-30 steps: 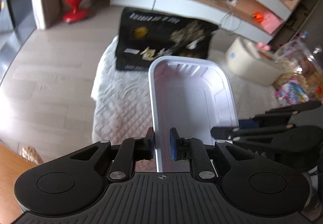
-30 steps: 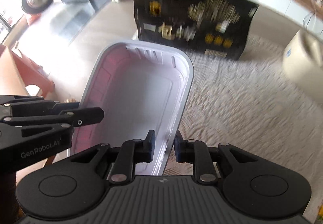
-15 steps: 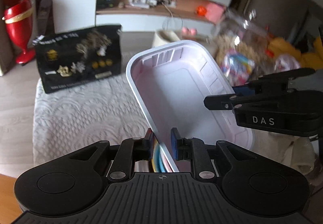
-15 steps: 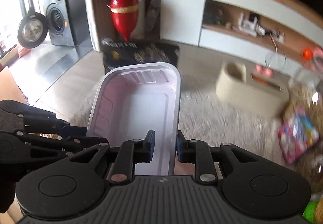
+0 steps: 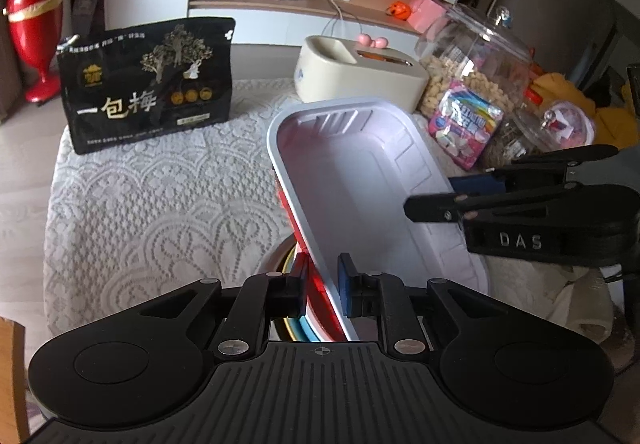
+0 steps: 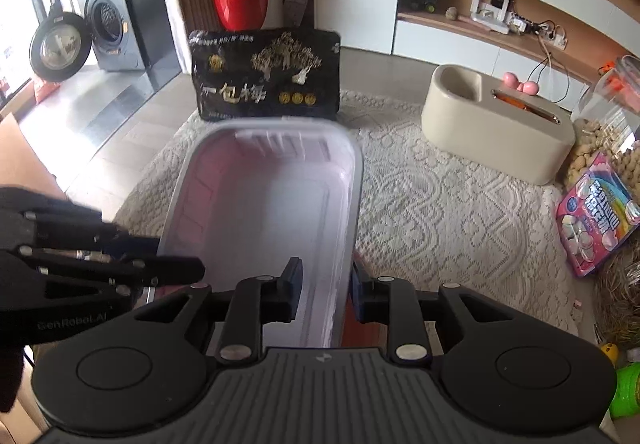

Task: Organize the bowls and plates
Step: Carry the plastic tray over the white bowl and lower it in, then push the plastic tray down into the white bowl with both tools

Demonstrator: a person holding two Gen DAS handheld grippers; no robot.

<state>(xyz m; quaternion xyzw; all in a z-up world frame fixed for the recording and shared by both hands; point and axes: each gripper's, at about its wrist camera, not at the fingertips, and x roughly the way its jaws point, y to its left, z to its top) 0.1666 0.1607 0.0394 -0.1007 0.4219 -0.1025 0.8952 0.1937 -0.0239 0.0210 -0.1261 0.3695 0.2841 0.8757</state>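
Observation:
A pale pink rectangular tray [image 5: 360, 184] [image 6: 272, 196] lies tilted over a stack of coloured dishes [image 5: 304, 320], whose red, yellow and blue edges show beneath it. My left gripper [image 5: 322, 284] has the tray's left rim between its pads, and its jaws are closing on it. In the right wrist view the left gripper [image 6: 176, 256] reaches in from the left. My right gripper [image 6: 324, 284] straddles the tray's right rim. Its jaws are opening, and the inner pad stands clear of the wall. In the left wrist view the right gripper [image 5: 440, 196] shows at the tray's right side.
The table wears a white lace cloth [image 5: 160, 204]. At its far side stand a black snack bag [image 5: 148, 84], a cream container [image 5: 360, 76], a glass jar of snacks [image 5: 472, 60] and a pink packet [image 5: 464, 120]. A red vase [image 5: 36, 28] stands on the floor.
Both grippers carried the tray sideways over the table and set it on the coloured stack. The right gripper's jaws have spread apart from the rim.

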